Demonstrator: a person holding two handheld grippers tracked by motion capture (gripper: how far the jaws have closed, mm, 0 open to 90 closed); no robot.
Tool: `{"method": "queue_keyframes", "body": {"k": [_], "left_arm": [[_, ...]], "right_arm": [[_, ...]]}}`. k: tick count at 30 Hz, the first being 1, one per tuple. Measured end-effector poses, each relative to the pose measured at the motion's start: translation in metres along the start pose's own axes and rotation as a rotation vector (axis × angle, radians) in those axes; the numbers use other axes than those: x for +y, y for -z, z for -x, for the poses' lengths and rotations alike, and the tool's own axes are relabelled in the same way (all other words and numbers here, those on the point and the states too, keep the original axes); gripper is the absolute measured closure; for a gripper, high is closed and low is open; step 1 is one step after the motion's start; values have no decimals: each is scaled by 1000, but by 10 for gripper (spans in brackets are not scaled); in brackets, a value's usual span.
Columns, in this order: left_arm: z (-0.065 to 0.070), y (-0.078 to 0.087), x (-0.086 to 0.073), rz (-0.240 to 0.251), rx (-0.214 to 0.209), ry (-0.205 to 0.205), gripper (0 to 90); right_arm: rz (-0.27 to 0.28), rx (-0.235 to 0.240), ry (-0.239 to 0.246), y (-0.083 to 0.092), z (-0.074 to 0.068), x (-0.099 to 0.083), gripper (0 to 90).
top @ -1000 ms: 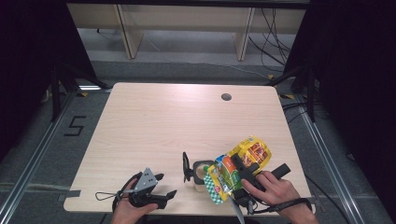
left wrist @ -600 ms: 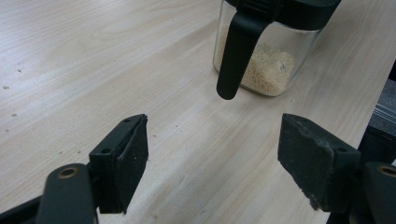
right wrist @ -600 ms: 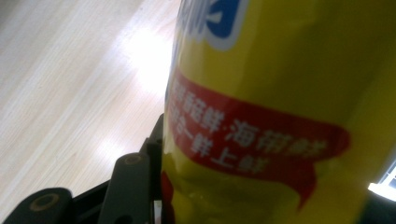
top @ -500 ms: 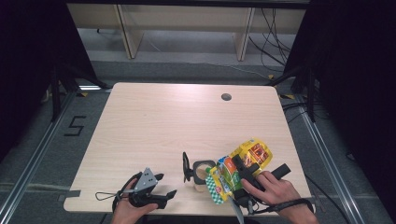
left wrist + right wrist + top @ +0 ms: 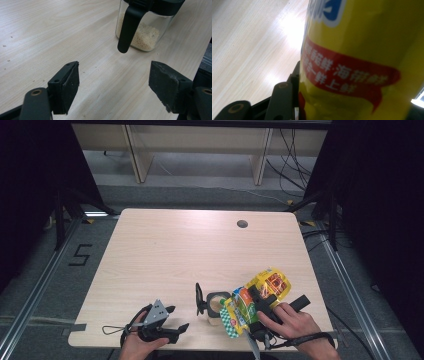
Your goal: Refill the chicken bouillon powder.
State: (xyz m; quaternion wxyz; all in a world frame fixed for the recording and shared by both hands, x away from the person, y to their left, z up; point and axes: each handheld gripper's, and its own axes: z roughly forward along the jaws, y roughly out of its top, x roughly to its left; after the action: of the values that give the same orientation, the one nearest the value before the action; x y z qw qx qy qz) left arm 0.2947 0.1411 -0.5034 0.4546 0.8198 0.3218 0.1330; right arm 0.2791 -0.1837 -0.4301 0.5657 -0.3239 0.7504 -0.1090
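Note:
A small glass jar point(image 5: 216, 305) with pale granules in its bottom stands near the table's front edge, its black flip lid point(image 5: 199, 299) swung open to the left. My right gripper point(image 5: 257, 306) is shut on a yellow snack bag point(image 5: 262, 287), which tilts with its green end against the jar's right side. In the right gripper view the bag point(image 5: 352, 55) presses against the one jaw that shows; the other is hidden. My left gripper point(image 5: 176, 318) rests open at the front left, pointing at the jar point(image 5: 143, 37), and nothing lies between its jaws point(image 5: 113, 85).
The wooden table point(image 5: 190, 250) has a round cable hole point(image 5: 242, 224) at its back right. Crumbs dot the wood near the left gripper. Metal floor rails run along both sides of the table.

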Motion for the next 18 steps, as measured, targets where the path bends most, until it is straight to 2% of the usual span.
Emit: {"method": "queue_keyframes", "body": {"k": [2, 3, 4, 5, 6, 7, 8, 9, 10, 12, 14, 15, 16, 17, 18], "left_arm": [[0, 0, 0, 0, 1, -1, 243], [-2, 1, 1, -13, 5, -20, 243], [1, 0, 1, 12, -1, 6, 243], [0, 0, 1, 10, 1, 4, 242], [-1, 0, 1, 8, -3, 0, 243], [1, -1, 0, 8, -4, 23, 243], [1, -1, 0, 6, -3, 26, 243], [0, -1, 1, 0, 0, 14, 243], [0, -1, 1, 2, -1, 9, 243], [-1, 0, 1, -11, 3, -19, 243], [0, -1, 0, 8, -4, 10, 243], [1, -1, 0, 7, -2, 26, 243], [-1, 0, 1, -12, -1, -3, 243], [0, -1, 1, 0, -2, 0, 243], [1, -1, 1, -3, 2, 16, 243]], "right_arm": [[7, 1, -8, 0, -1, 0, 543], [8, -1, -11, 0, -1, 0, 543], [8, -2, -8, 0, -1, 0, 545], [8, -1, -10, 0, -1, 0, 545], [5, 2, -32, 2, -3, 0, 546], [6, -3, -36, 2, -3, 1, 546], [16, 1, -8, 1, -1, 0, 546], [15, -5, -7, 1, -2, 1, 547], [9, 0, -30, 1, -4, 2, 548], [15, -1, -28, 0, -4, 2, 550], [14, 2, -27, 0, -4, 1, 551], [20, 1, -6, 0, -3, 0, 551], [18, 3, -5, 0, -3, 0, 551], [11, 2, -26, 1, -4, 0, 551], [10, 5, -27, 1, -4, -1, 551]]}}
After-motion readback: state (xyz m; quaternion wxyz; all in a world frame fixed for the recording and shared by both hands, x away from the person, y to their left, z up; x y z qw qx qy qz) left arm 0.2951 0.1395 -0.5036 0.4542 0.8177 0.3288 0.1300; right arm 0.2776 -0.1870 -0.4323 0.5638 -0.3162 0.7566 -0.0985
